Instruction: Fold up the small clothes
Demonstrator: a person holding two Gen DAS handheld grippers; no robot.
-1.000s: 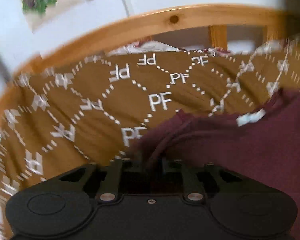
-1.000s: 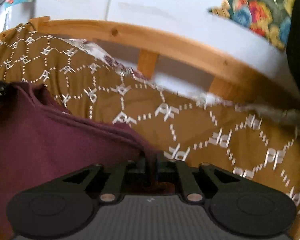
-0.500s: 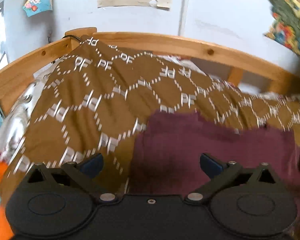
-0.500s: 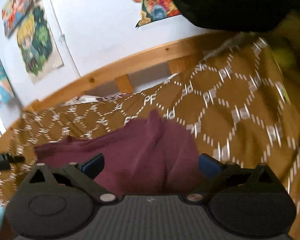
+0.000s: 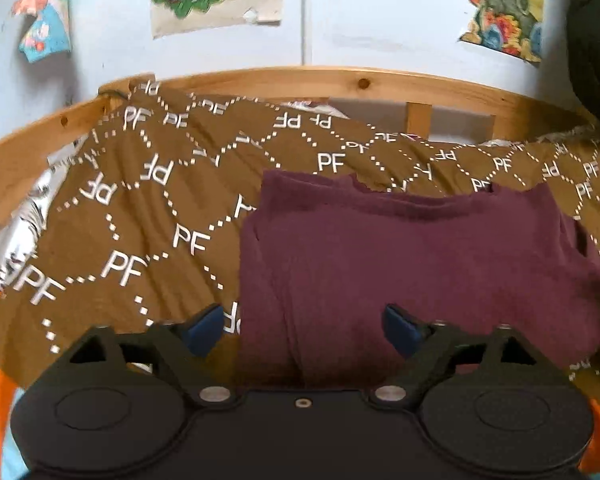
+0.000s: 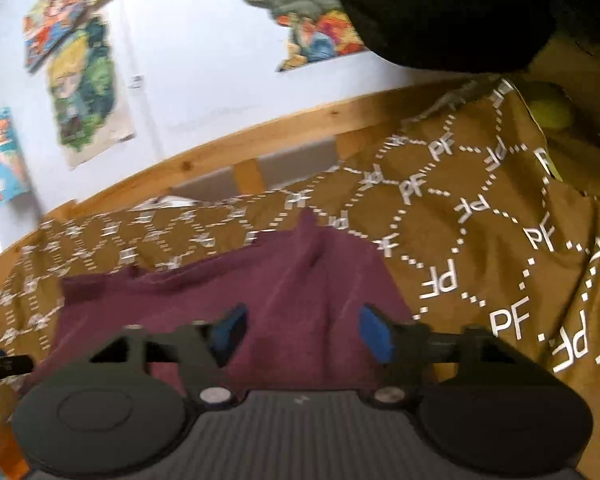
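**On the bed: shirt laid out, both grippers free**

On the brown patterned blanket (image 5: 148, 216) we see the maroon shirt (image 5: 412, 264) lying flat, its far hem toward 12 o'clock near the wooden bed rail (image 5: 340, 84). Left gripper (image 5: 303, 330): jaws fairly wide and closing, the shirt's near left edge below them, pads not touching cloth. Right gripper (image 6: 302, 332): jaws at a middling gap, closing, over the shirt's near right part; nothing pinched. We judge one fold is set down and the next grasp is starting. Next move calls for lowering onto the near edge at 6 o'clock and pinching a single layer on each side.
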